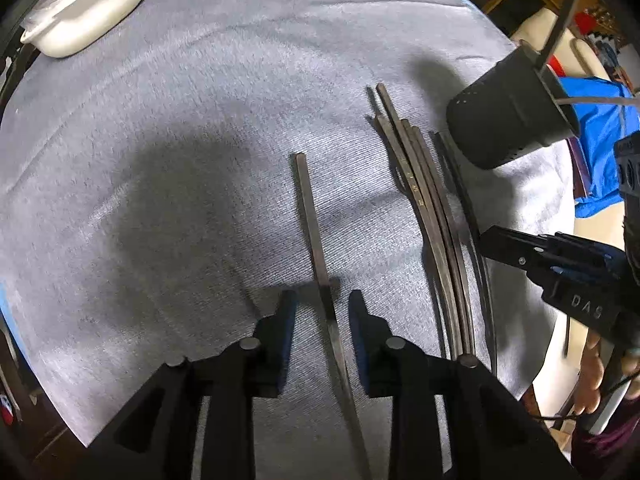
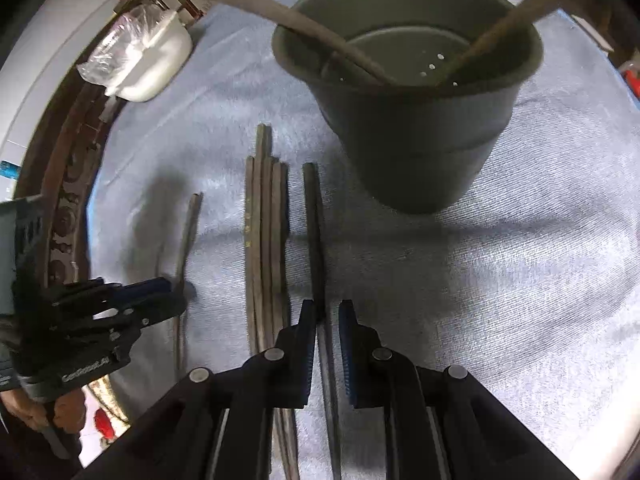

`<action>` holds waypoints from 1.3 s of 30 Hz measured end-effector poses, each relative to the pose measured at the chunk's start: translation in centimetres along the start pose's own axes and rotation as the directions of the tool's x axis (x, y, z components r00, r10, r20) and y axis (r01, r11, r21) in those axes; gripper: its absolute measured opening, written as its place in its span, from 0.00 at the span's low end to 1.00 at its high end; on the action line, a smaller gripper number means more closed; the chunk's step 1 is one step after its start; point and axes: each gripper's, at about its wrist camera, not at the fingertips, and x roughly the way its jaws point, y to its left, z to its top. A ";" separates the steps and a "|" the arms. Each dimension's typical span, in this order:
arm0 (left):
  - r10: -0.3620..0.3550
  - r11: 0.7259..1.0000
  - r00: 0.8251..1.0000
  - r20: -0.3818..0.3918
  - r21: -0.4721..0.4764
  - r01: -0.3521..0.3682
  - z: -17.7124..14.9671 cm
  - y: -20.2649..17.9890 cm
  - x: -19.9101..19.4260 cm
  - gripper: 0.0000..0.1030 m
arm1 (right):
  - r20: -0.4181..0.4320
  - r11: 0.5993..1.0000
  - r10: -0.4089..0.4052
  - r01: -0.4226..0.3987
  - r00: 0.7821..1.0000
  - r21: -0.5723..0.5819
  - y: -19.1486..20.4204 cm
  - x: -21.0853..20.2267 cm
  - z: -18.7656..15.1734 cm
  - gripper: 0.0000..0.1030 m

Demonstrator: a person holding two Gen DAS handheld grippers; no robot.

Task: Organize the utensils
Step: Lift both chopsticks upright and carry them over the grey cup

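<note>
Dark chopsticks lie on a grey-blue cloth. My left gripper is open, its jaws on either side of a lone chopstick, low over the cloth. A bundle of several chopsticks lies to its right. My right gripper is open and straddles a single chopstick just right of the bundle. A dark perforated holder cup stands ahead of it, with two utensils leaning inside. The cup also shows in the left wrist view.
A white lidded dish with plastic wrap sits at the far left of the cloth, also in the right wrist view. The table's wooden edge runs along the left. A blue cloth lies beyond the right edge.
</note>
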 end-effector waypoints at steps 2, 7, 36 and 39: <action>0.004 1.000 1.000 -0.023 -0.023 -0.004 0.8 -0.5 1.0 0.29 | 0.001 1.000 -0.012 0.012 1.000 -0.019 0.3 0.2 0.1 0.14; 0.005 0.997 0.998 -0.065 -0.080 -0.010 2.0 -0.1 2.8 0.29 | 0.011 0.997 -0.062 0.063 0.998 -0.051 1.2 1.2 0.4 0.14; 0.075 0.993 0.952 0.298 -0.109 -0.045 -3.3 -0.9 -6.1 0.05 | 0.323 0.956 0.176 -0.084 0.930 -0.281 1.4 -11.1 -5.0 0.07; 0.076 0.995 0.923 0.377 -0.094 -0.043 -4.3 -1.7 -10.3 0.05 | 0.373 0.952 0.189 -0.076 0.908 -0.296 1.4 -13.3 -5.4 0.07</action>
